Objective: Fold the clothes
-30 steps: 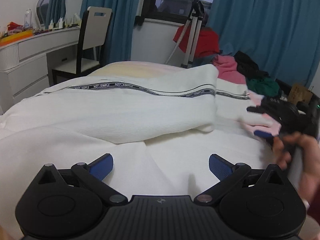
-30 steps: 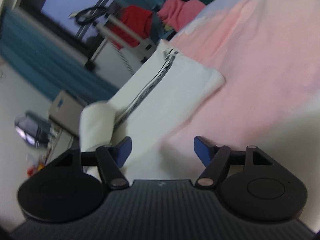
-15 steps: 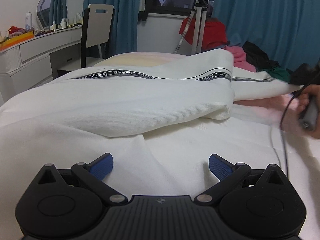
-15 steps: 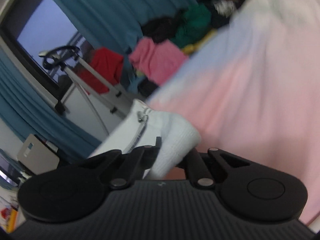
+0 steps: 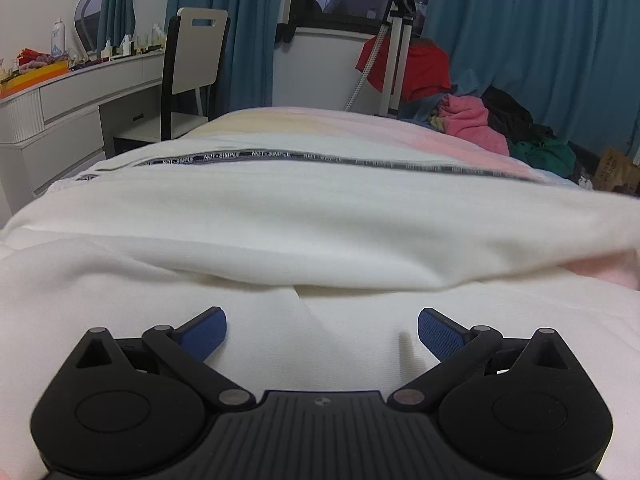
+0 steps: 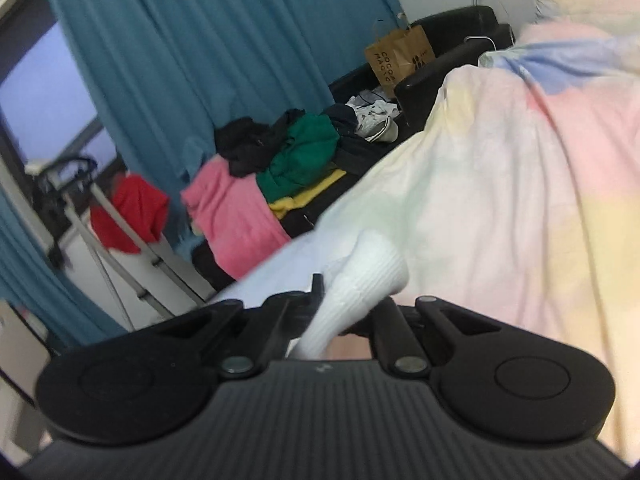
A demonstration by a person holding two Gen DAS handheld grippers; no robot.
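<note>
A cream-white garment [image 5: 280, 232] with a black lettered stripe [image 5: 320, 159] lies stretched across the bed in the left wrist view. My left gripper [image 5: 322, 330] is open and empty, low over the garment's near part. My right gripper [image 6: 344, 304] is shut on a white ribbed cuff end of the garment [image 6: 360, 276] and holds it above the pastel bedspread [image 6: 520, 200]. The right gripper is out of the left wrist view.
A pile of pink, green and black clothes [image 6: 280, 176] lies beside the bed by the blue curtains [image 5: 540, 40]. A garment steamer stand with a red garment [image 5: 400, 64], a chair [image 5: 192, 64], a white dresser [image 5: 60, 112] and a paper bag [image 6: 400, 58] stand around.
My right gripper closed on the garment's cuff and pulled it out to the right, stretching the folded sleeve across the bed. My left gripper stayed open in place.
</note>
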